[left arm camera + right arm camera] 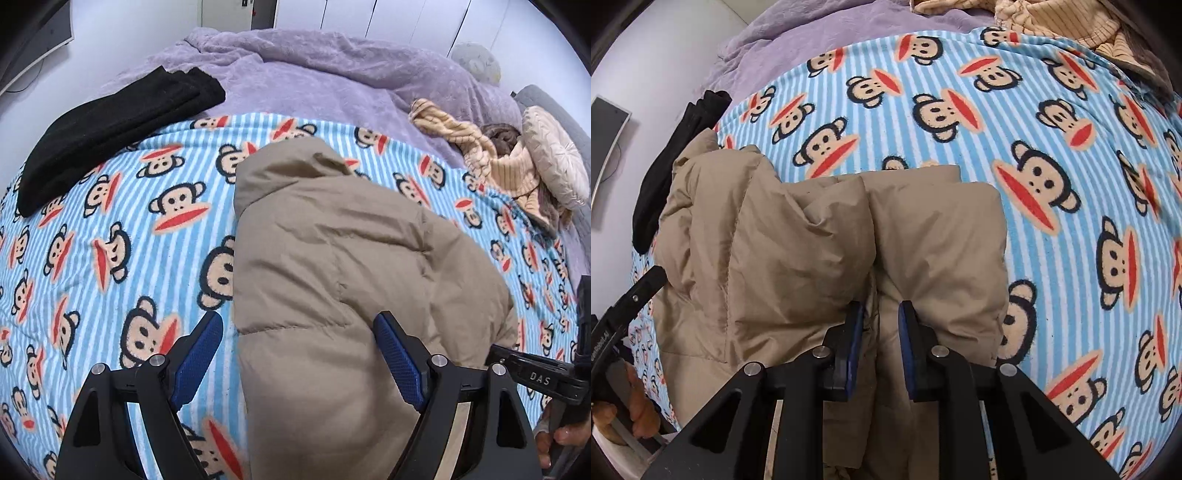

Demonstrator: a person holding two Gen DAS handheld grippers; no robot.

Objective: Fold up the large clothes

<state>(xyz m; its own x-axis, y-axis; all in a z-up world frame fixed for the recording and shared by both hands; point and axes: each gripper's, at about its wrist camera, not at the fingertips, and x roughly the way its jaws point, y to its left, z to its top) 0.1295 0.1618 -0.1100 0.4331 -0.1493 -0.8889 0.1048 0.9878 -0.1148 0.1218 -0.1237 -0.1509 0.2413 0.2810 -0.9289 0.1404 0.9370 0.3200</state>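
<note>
The tan puffer jacket (332, 280) lies partly folded on the bed's monkey blanket (110, 236). Right gripper (881, 325) fingers are narrow, pinching a jacket fold; left gripper (299, 354) fingers are wide, w/ nothing held. Better: left grips the other edge, then the 2 lift evenly.

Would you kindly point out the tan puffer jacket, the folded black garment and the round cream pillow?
Tan puffer jacket (332, 236): left wrist view, upper body.
Folded black garment (110, 125): left wrist view, middle.
Round cream pillow (554, 155): left wrist view, centre.
</note>
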